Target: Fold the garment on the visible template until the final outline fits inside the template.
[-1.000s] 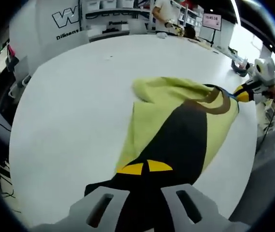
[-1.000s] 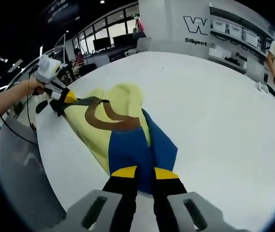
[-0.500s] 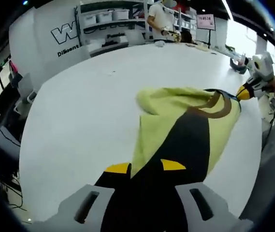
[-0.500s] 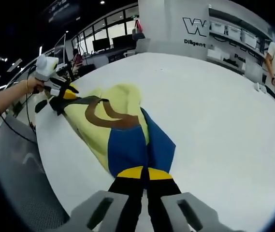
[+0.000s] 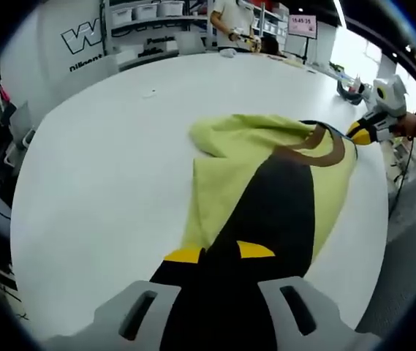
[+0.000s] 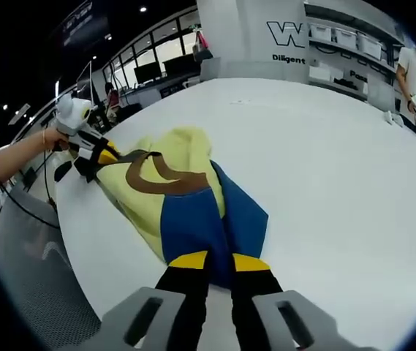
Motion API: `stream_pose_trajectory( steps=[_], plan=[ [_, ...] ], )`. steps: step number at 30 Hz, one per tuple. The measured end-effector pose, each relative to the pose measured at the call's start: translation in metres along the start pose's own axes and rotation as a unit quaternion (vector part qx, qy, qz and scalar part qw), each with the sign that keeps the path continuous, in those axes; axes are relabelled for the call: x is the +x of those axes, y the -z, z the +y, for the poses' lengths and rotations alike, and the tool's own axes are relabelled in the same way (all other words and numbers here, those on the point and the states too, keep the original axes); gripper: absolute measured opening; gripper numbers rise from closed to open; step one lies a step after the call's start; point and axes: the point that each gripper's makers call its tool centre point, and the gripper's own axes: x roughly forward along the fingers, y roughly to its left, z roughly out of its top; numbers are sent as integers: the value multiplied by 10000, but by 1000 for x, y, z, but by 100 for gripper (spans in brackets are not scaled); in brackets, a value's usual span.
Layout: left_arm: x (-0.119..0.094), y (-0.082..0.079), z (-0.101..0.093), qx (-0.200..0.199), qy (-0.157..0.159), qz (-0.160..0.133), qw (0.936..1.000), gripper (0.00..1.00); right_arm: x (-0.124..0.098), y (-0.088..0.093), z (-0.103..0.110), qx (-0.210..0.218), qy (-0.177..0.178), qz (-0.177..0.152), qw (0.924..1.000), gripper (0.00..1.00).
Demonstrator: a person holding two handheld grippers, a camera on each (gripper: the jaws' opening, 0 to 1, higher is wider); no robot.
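Left gripper view, lower centre: the left tongs [image 5: 218, 252] are closed on one end of the garment [image 5: 273, 190], with dark fabric running between the yellow tips. In the right gripper view the same tongs appear at the left of the frame, clamped at the brown neck band.

Right gripper view, lower centre: the right tongs [image 6: 209, 261] are closed on the opposite end of the garment [image 6: 186, 197], where the blue panel enters between the jaws. In the left gripper view these tongs appear at the right of the frame, pinching the edge beside the brown band.

The garment is yellow-green with a blue panel and a brown neck band. It is stretched between the two tongs and rests on the white desk [image 5: 105, 161], in the centre right of the left gripper view. No template outline can be identified on the desk.

Risks, as judged from this state:
- Fabric slip: either grip holds only an edge, and uneven tension may pull it free.
- Skewed fold: the upper yellow portion is bunched, and creases may carry into the fold.
- Overhang: the garment lies near the desk edge on the person's side and may slide off.

Legible writing, far background: a large "W" with "Diligent" beneath it on the wall sign [image 6: 289, 38]. A small red screen [image 5: 303, 24] carries digits too small to read.
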Motion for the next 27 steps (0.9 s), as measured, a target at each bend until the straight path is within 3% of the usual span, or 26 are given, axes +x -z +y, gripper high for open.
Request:
stream_pose_trajectory(
  steps=[11,27],
  plan=[
    [-7,1,2,-2,-206,33,9998,6,-3,-1,2,-76,37,-49,10000,0],
    [-51,-12,-6,127,-461,-593,9971,5,-21,-13,6,-275,137,-382,9988,0]
  ],
)
